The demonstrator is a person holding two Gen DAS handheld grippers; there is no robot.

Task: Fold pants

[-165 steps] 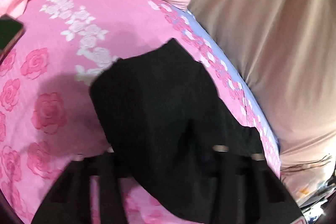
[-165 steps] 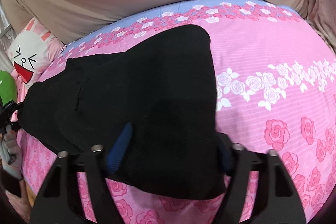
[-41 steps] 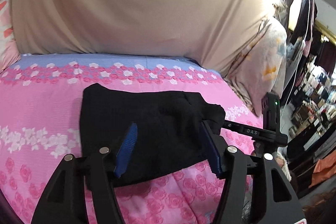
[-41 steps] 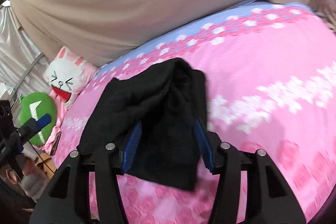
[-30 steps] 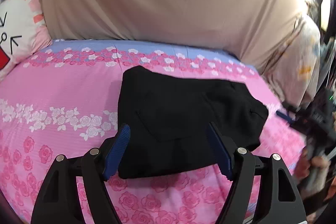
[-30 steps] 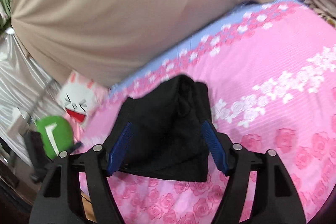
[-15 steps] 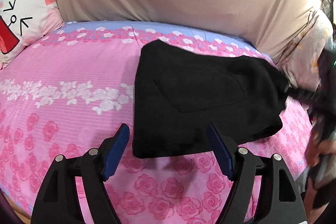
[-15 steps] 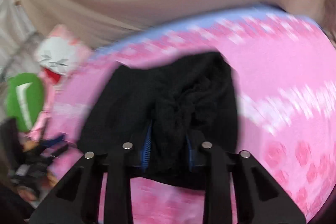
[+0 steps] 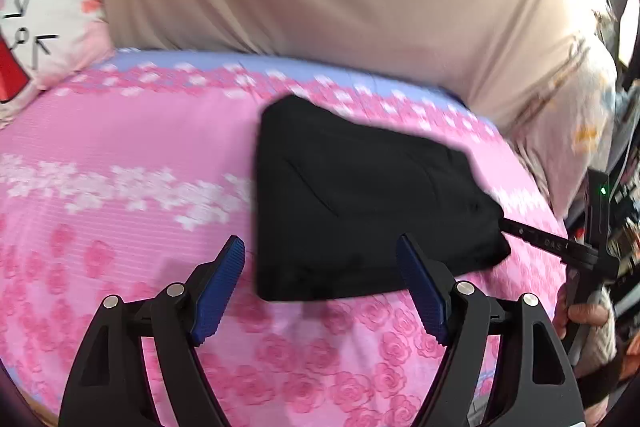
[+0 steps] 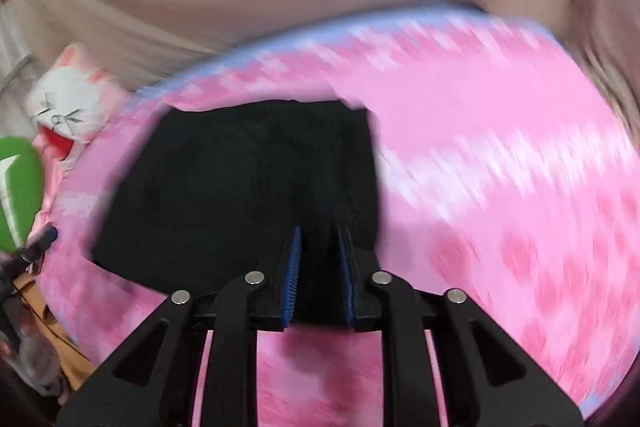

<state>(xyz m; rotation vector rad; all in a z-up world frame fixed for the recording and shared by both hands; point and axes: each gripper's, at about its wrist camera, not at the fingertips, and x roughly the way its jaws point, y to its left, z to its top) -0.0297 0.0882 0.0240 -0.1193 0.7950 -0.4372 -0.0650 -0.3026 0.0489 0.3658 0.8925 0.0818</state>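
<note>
While pinched between the blue pads of the right gripper (image 10: 318, 247) at their near edge, black pants (image 10: 256, 183) lie as a compact folded bundle on the pink rose-print bedspread (image 10: 500, 163), spreading ahead and to the left of that claw. Nearly closed there, with only a thickness of cloth between the pads. Left gripper (image 9: 320, 259) spread wide and holding nothing, hovering just short of the bundle's near edge, pants (image 9: 360, 195) lying ahead and slightly right of it. Probably light and limp: soft knit-looking fabric, no stiffness, apt to sag or slide open if lifted by one layer. Best taken at a folded edge or corner, catching all layers at once, with the second claw supporting the opposite edge. Much motion blur in the right view, so fine creases unreadable.
</note>
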